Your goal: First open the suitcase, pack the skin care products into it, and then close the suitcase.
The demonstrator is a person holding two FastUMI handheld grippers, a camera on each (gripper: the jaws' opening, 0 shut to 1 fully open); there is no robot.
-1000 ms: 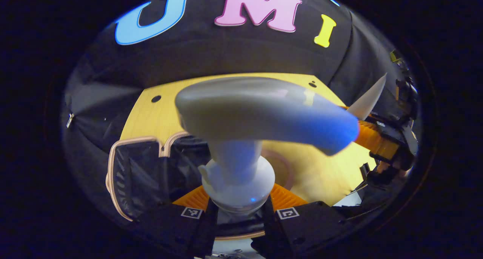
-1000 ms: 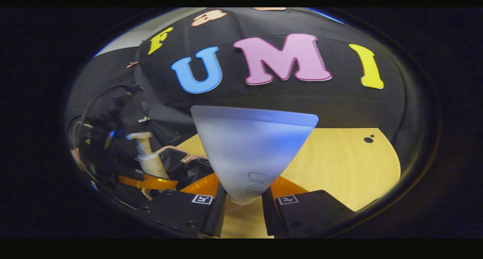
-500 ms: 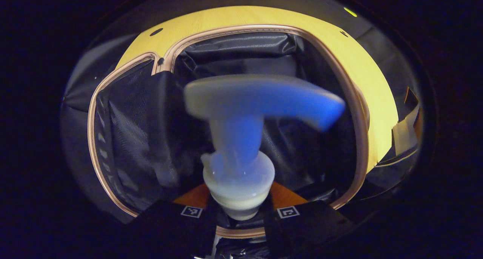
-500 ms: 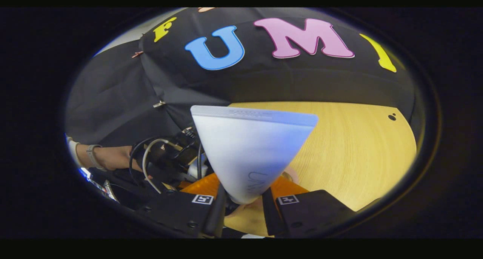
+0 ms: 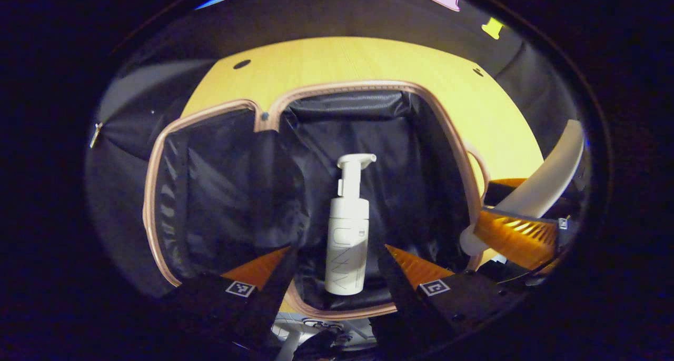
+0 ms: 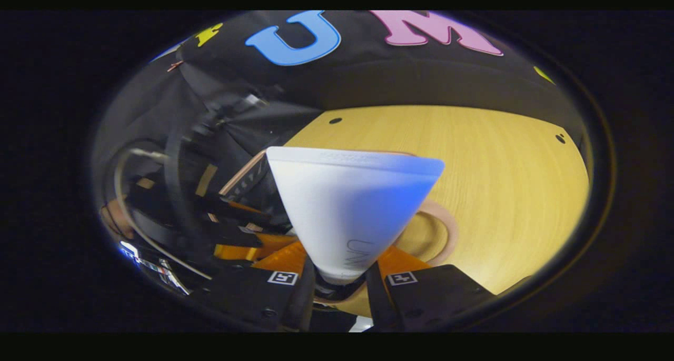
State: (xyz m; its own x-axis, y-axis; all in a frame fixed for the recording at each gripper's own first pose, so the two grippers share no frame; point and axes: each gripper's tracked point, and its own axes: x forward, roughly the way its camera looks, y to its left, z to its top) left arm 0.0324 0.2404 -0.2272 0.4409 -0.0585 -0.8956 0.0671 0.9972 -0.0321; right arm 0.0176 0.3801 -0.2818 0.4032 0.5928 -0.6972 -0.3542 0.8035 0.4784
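Having just let go, left gripper (image 5: 331,274) spread wide over pump bottle (image 5: 347,234) lying in open suitcase (image 5: 368,87); right gripper (image 6: 339,277) clamping tube (image 6: 353,208), probably approaching next.

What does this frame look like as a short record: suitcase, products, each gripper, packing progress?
suitcase: suitcase lies open on the wooden table
pump bottle: white pump bottle lies inside the suitcase, free of the jaws
tube: white tube clamped in the right gripper, above the table beside the suitcase
left gripper: left gripper open above the bottle
progress: one product packed, tube not yet in, suitcase not closed
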